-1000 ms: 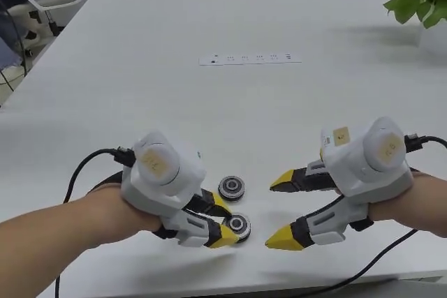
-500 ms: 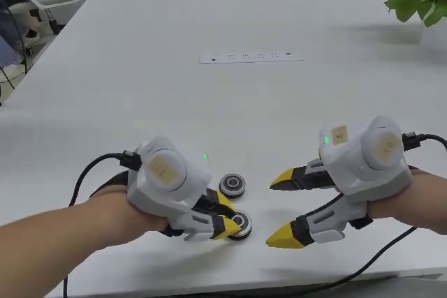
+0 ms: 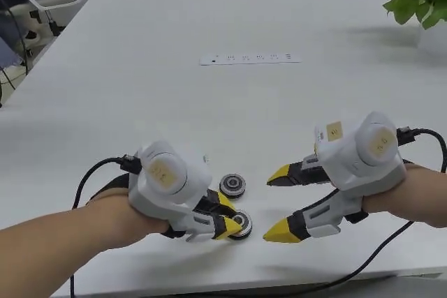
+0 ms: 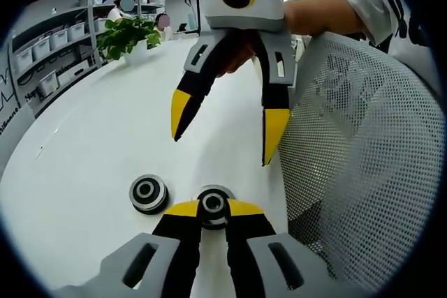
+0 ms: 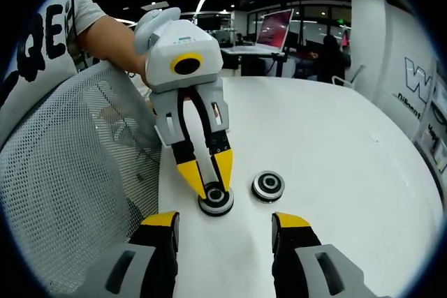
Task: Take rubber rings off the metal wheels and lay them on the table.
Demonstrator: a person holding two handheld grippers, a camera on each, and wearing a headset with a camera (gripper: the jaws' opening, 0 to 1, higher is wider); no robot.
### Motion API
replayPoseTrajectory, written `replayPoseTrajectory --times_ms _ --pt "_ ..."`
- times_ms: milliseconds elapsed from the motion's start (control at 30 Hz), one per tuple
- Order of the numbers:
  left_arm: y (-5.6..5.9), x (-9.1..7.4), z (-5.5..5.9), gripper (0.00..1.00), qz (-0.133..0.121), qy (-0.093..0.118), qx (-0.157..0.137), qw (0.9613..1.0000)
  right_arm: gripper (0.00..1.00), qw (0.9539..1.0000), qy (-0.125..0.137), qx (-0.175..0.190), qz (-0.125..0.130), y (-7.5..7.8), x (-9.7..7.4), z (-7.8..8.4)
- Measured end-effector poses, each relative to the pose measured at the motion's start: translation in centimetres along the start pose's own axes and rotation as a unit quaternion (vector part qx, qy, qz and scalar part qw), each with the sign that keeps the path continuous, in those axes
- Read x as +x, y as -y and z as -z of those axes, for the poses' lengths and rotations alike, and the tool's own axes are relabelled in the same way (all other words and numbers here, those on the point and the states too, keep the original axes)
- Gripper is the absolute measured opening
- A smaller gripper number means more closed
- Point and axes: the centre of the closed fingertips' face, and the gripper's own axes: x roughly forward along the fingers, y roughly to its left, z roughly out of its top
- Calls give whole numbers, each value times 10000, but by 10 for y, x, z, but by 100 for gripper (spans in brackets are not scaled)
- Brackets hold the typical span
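Left gripper (image 3: 228, 227) jaws closed narrow on the near wheel (image 3: 242, 222), close to the near edge of the table (image 3: 209, 102); wheel lies flat, bore upward, round, no long axis; far wheel (image 3: 232, 185) just beyond, also flat; right gripper (image 3: 279, 202) to the right, jaws spread wide, clear of both.
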Motion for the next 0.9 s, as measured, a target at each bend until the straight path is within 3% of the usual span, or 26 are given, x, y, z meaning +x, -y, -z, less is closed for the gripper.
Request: replayPoseTrajectory --times_ms 533,900 --pt "0 0 0 9 -41 25 -11 10000 44 9996 -93 -170 -192 -2 12 -8" --pt "-1 0 0 9 -49 41 7 10000 38 9993 -89 10 -367 -7 26 -1"
